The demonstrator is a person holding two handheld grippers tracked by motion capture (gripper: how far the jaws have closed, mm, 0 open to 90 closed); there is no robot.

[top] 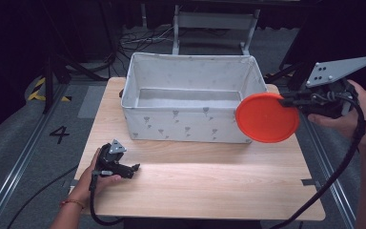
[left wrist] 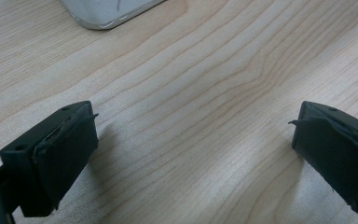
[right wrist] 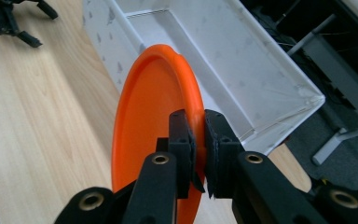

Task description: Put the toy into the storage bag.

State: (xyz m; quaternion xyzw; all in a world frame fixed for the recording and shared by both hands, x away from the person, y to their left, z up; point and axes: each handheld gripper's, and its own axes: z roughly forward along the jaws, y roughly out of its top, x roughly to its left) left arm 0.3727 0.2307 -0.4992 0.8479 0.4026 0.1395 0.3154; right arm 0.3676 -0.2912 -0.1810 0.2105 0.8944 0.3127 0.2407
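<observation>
Orange plate (top: 267,118): clamped by its rim between the closed jaws of the right gripper (top: 286,100), held on edge in the air at the right front corner of the white fabric bin (top: 190,126). Left gripper (top: 132,168): resting on the wooden table (top: 209,186) near its left front corner, jaws spread wide, nothing between them.

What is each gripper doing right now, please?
Left gripper: open, holding nothing, low over the table.
Right gripper: shut on the rim of the orange plate, raised beside the white bin.
</observation>
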